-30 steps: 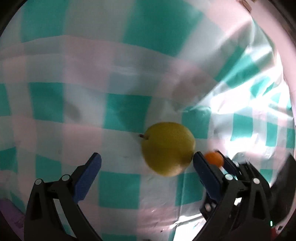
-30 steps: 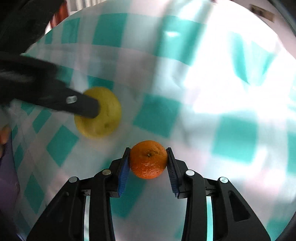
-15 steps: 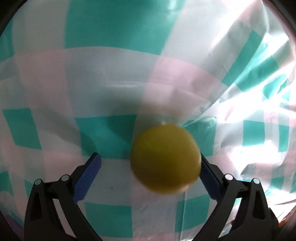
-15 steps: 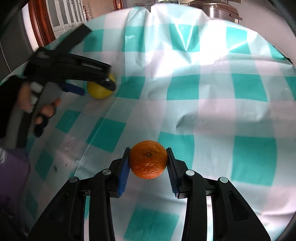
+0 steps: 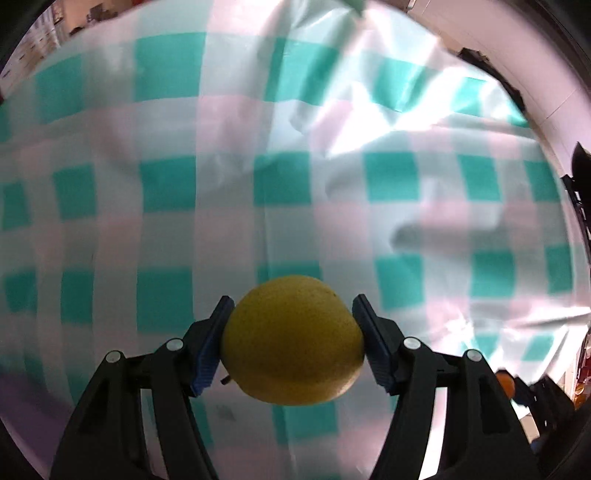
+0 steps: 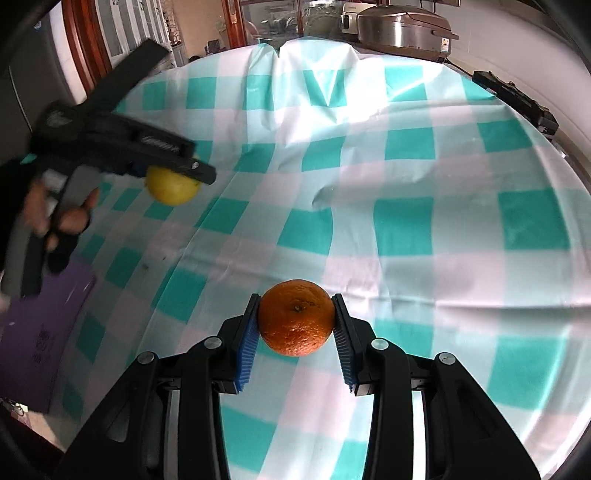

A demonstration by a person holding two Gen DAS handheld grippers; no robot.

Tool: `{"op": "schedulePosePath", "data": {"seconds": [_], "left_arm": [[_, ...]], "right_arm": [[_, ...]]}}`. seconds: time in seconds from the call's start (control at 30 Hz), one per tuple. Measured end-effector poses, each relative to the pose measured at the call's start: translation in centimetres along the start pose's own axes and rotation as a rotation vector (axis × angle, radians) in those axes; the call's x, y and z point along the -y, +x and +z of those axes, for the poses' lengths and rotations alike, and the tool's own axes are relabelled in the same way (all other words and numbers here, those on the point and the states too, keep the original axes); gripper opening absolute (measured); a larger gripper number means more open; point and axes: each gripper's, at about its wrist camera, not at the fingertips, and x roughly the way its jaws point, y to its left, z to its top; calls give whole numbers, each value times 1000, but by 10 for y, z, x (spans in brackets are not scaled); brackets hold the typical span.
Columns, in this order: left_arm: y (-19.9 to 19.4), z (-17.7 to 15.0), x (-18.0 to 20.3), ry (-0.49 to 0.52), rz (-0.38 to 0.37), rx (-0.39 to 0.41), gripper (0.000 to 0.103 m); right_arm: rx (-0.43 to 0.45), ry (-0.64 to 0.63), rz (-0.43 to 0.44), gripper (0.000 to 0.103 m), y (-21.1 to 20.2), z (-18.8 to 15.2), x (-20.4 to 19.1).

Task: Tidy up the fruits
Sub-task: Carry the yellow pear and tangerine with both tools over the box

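In the left wrist view a yellow-green fruit [image 5: 291,339] with a short stem sits between the blue pads of my left gripper [image 5: 292,301]. The jaws are closing and both pads press on its sides. The right wrist view shows the same fruit [image 6: 171,188] held clear of the cloth in that gripper [image 6: 192,173], gripped by a person's hand [image 6: 70,218]. My right gripper [image 6: 295,297] is shut on an orange [image 6: 295,317], stem end up, above the table. A sliver of that orange [image 5: 504,384] shows at the left view's lower right edge.
A teal, white and pink checked tablecloth [image 6: 406,229] covers the table, with creases near the middle. A purple mat [image 6: 37,332] lies at the left edge. A steel cooker [image 6: 402,26] stands behind the table, and a dark object [image 6: 517,99] sits at the right rim.
My left gripper closed from wide open onto the yellow-green fruit and lifted it off the cloth. My right gripper rose and pulled back with the orange still in it.
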Motion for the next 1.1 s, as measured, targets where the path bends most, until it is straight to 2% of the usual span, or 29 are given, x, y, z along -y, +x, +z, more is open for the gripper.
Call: {"op": "schedulePosePath", "data": {"seconds": [0.2, 0.3, 0.37, 0.47, 0.63, 0.83, 0.97, 1.1], "left_arm": [[-54, -96, 18, -50, 37, 70, 66], [-69, -131, 29, -75, 50, 98, 66], [-95, -160, 26, -84, 60, 113, 66], [-116, -187, 32, -80, 72, 140, 66], [-135, -215, 37, -108, 54, 167, 66], [-155, -236, 28, -178, 43, 209, 66], [-171, -245, 20, -217, 39, 253, 66], [-177, -251, 15, -246, 31, 262, 66]], "right_arm": [[18, -77, 49, 37, -40, -3, -7], [47, -125, 85, 37, -64, 0, -12], [63, -148, 101, 37, -77, 0, -14], [93, -183, 123, 37, -98, 1, -16], [136, -222, 148, 37, -129, -4, -13], [150, -214, 154, 37, -147, -19, -1], [135, -195, 154, 37, -148, -32, 8], [111, -181, 156, 37, -143, -39, 10]]}}
